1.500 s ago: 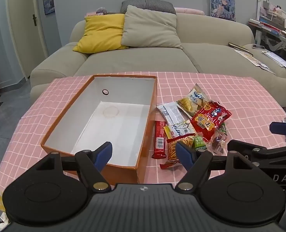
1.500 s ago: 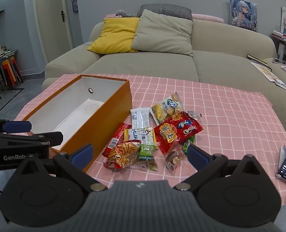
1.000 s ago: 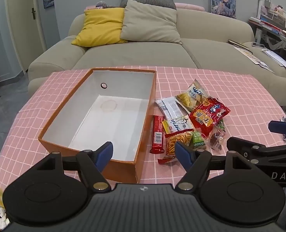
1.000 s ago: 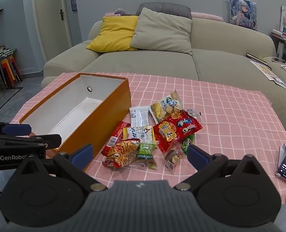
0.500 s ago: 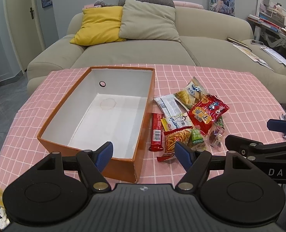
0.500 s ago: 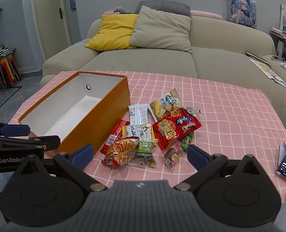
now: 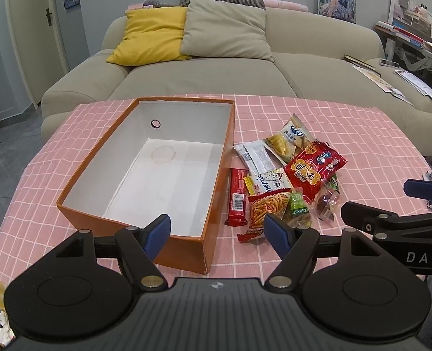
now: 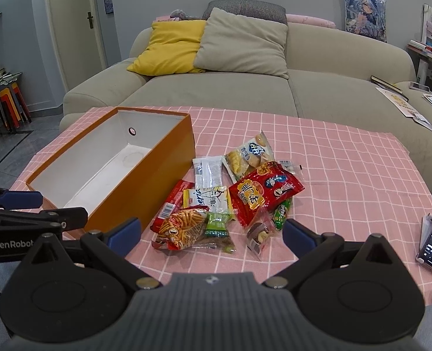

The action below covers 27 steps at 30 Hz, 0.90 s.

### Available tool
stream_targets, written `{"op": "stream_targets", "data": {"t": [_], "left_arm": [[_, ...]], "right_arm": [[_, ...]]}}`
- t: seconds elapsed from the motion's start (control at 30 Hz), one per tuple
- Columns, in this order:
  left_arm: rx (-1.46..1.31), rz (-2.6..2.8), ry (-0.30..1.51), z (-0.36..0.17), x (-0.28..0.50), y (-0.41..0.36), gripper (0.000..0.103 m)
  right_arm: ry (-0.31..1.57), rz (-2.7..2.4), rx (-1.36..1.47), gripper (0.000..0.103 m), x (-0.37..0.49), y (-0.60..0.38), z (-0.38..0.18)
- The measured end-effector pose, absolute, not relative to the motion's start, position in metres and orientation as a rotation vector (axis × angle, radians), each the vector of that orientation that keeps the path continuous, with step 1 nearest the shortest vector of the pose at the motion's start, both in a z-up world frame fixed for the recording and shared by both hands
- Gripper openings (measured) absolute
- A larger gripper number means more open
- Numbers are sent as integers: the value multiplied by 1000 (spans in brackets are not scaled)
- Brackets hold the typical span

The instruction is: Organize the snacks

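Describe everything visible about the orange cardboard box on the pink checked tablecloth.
The orange cardboard box is a long, open-topped rectangle, orange outside and white inside, with nothing in it. A small round hole pierces its far end wall, and a faint ring stain marks its floor. It sits flat on the pink checked tablecloth, left of the pile of snack packets; a red wrapped bar lies alongside its right wall.

Glossy plastic snack packets [image 8: 262, 193]; matt cardboard box [image 7: 210, 225]; checked cloth tablecloth [image 8: 347, 175].

Both grippers, left [image 7: 217, 231] & right [image 8: 211, 234], pulled back a bit from box [image 7: 216, 187] & snacks [image 8: 230, 201].
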<state>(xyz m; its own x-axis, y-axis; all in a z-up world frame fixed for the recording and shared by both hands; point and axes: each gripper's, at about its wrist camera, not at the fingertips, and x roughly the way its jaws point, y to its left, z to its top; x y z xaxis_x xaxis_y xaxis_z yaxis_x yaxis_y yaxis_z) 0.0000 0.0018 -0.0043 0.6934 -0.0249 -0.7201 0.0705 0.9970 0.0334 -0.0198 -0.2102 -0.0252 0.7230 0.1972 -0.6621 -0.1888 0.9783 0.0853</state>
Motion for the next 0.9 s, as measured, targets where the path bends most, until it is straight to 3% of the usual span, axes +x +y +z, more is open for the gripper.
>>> {"op": "stream_targets", "data": {"t": [0.9], "left_arm": [[54,-48,820,-4,1,3,85]], "right_arm": [[736,227,10,99,-19,-206,-25]]}}
